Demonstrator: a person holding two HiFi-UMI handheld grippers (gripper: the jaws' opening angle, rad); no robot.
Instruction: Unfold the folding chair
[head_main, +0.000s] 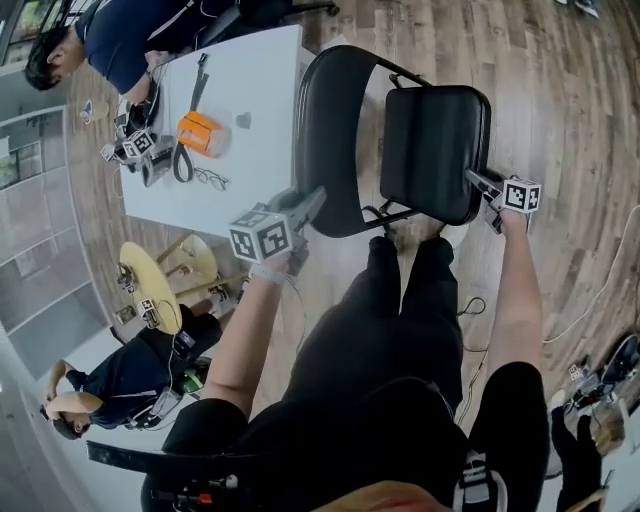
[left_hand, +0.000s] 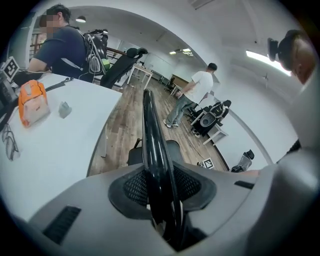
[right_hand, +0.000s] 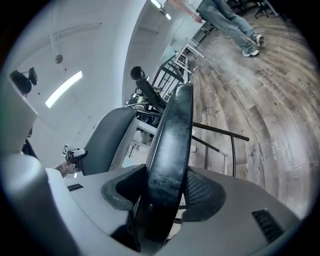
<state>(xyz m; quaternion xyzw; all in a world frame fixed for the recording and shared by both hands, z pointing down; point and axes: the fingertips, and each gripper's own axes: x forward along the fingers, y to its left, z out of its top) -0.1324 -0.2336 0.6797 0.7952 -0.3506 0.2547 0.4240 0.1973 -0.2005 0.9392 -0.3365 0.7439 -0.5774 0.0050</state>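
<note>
The left hand-held gripper (head_main: 312, 203) is pinching the backrest (head_main: 325, 130) and the right hand-held gripper (head_main: 476, 181) the seat (head_main: 432, 150) of the folding chair (head_main: 400, 215) standing on the floor (head_main: 560, 90); the seat wants pressing down steadily, backrest braced.

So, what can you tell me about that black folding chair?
The folding chair is black: a glossy curved backrest, a padded seat and a thin tube frame. It stands on the wooden floor beside a white table. The left gripper clamps the backrest edge in its jaws, the right gripper the seat edge.
</note>
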